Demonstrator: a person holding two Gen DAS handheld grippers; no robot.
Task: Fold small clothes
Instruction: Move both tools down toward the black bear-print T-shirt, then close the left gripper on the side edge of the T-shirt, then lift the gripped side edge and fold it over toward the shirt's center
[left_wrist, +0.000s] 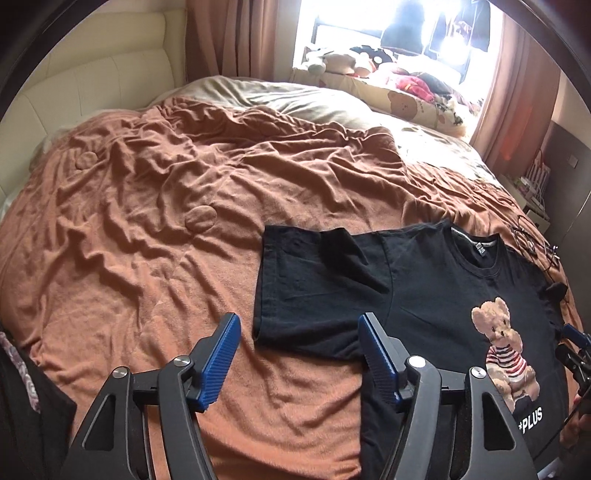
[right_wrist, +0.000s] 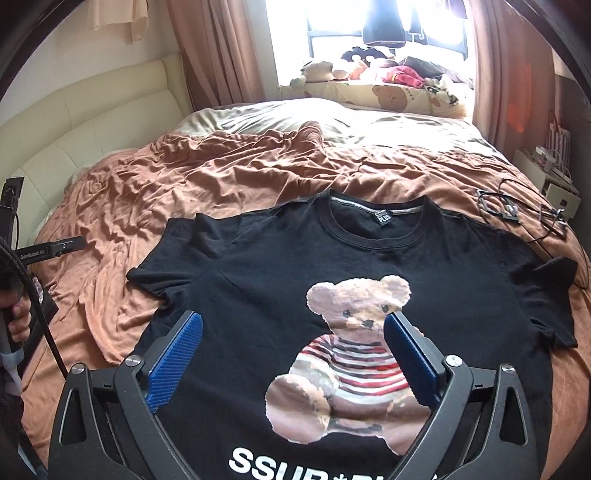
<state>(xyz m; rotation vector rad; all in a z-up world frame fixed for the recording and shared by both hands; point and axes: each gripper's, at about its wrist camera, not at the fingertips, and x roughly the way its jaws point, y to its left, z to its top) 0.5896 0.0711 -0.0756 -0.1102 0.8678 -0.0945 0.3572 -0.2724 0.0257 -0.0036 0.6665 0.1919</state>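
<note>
The blue pads of the left gripper (left_wrist: 299, 363) are seen held apart, with nothing pressed between them; the near edge of a sleeve of the black T-shirt (left_wrist: 413, 295) lies below the gap. The pads of the right gripper (right_wrist: 293, 360) are likewise spread wide over the printed teddy bear (right_wrist: 347, 354), and no cloth is clamped. The T-shirt is laid front up on the rumpled orange-brown blanket (left_wrist: 147, 206), toward the near right part of the bed, its collar turned to the far side. A tangle of dark cables (right_wrist: 517, 214) is found just beyond its right shoulder. Farther off, a cream headboard (right_wrist: 92, 125) stands at the left, and soft toys (right_wrist: 369, 70) are lined below the bright window (right_wrist: 369, 22).
</note>
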